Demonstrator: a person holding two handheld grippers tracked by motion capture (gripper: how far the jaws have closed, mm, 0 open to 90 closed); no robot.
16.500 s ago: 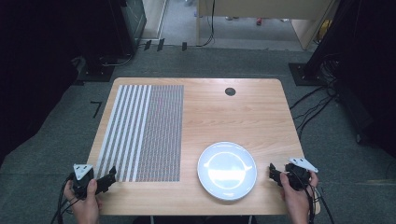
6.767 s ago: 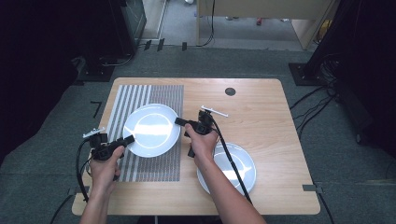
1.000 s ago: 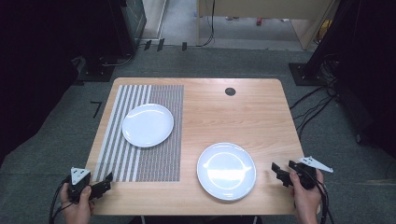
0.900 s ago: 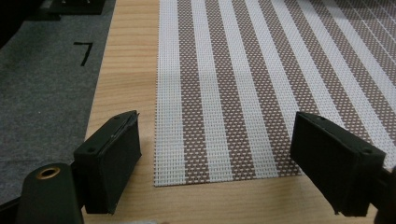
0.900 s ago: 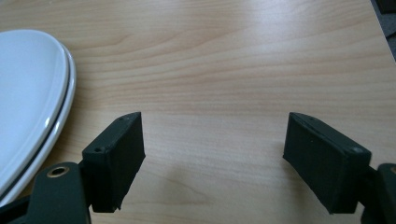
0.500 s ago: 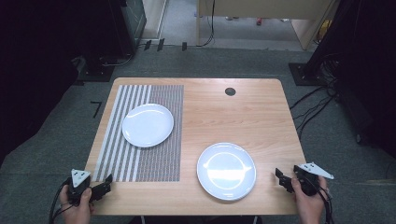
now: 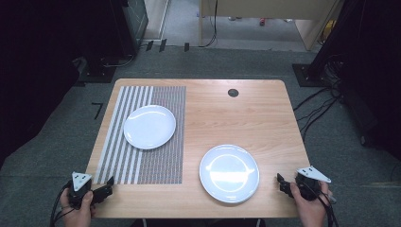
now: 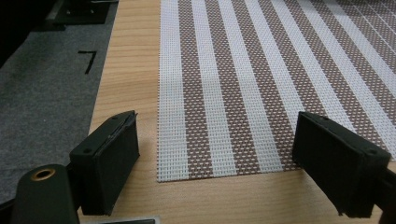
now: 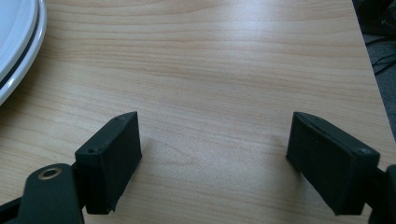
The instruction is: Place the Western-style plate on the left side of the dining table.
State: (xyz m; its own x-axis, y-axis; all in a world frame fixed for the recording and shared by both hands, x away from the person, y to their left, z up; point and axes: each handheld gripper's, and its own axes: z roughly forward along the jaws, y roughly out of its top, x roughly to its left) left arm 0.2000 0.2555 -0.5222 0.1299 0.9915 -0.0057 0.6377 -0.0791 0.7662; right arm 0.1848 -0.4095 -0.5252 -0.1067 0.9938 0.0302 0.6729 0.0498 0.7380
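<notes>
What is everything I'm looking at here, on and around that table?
plate on the mat: one, white, far left of the table.
plate on bare wood: one, white, near right.
striped mat: one, brown and white, left part of the table.
table: one, light wood, centre.
round hole: one, black, far edge of the table.
cables: several, black, floor at right.
left gripper: one, black, open, near left corner.
right gripper: one, black, open, near right edge.

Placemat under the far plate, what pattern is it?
Brown and white stripes on the placemat, clearest in the left gripper view.
</notes>
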